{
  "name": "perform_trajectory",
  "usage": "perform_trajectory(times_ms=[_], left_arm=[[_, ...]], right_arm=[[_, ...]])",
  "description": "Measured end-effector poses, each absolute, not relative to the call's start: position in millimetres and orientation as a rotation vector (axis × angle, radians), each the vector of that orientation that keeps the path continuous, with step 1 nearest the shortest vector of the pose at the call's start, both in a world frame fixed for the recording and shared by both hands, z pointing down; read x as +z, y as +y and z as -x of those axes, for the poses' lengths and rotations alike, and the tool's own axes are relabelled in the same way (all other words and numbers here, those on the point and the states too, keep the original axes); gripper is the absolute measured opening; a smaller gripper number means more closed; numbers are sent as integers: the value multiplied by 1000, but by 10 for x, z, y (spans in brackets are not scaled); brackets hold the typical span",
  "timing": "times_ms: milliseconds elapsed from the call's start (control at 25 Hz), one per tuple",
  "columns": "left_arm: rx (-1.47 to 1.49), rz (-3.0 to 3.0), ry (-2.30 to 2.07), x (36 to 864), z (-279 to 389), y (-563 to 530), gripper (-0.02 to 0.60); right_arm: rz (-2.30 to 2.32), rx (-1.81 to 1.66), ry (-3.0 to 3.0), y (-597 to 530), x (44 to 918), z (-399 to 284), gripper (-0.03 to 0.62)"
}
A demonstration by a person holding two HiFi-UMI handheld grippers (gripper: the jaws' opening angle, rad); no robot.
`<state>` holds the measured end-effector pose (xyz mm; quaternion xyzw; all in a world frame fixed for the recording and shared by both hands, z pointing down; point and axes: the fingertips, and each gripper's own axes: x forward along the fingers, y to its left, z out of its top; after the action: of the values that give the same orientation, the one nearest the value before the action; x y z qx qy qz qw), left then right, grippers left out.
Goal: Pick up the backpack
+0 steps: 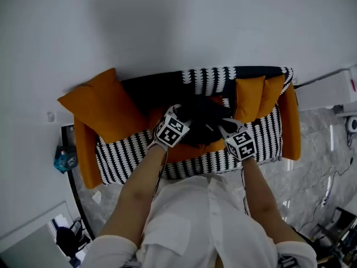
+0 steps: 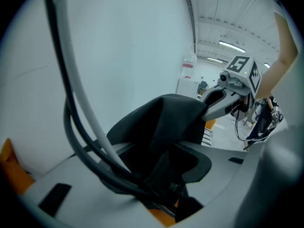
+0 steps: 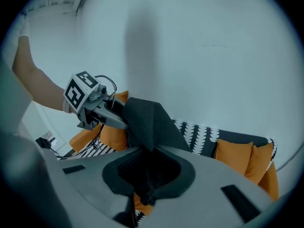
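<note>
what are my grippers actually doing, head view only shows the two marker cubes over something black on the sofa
observer: the right gripper view shows the right gripper closed on a fold of the black backpack.
operator: and the left one
observer: the left gripper view shows the left gripper with its jaws wide apart. Backpack fabric hangs between them, but they are not clamped on it.
operator: is the bag off the sofa
observer: in the right gripper view a fold of fabric peaks up between the two grippers, in front of the sofa. No view shows whether the body of the bag has lifted.
</note>
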<state>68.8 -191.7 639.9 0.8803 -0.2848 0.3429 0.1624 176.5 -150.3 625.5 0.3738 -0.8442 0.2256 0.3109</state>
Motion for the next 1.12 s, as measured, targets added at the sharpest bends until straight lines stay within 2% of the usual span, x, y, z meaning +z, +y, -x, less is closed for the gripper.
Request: perform_trajectory(times_ms=[120,600,760,1120], left_arm=[[1019,-2512,-816,6430,-732,-1926,169],[994,-2443,-800,6424,-724,-1773,77],[962,-2446,-811,6358,-741,-1721,64],[897,-2502,-808,6089,-729,-1634,49]], right_arm=[[-1010,619,-2225,-1521,6266,-1782,48],[-1071,692,-2213,-1528,6253,-1770,46],[-1115,783,-2199,-1526,6221,-1786,46],[-1125,756,-2228,-1453,5986,-1753,44]])
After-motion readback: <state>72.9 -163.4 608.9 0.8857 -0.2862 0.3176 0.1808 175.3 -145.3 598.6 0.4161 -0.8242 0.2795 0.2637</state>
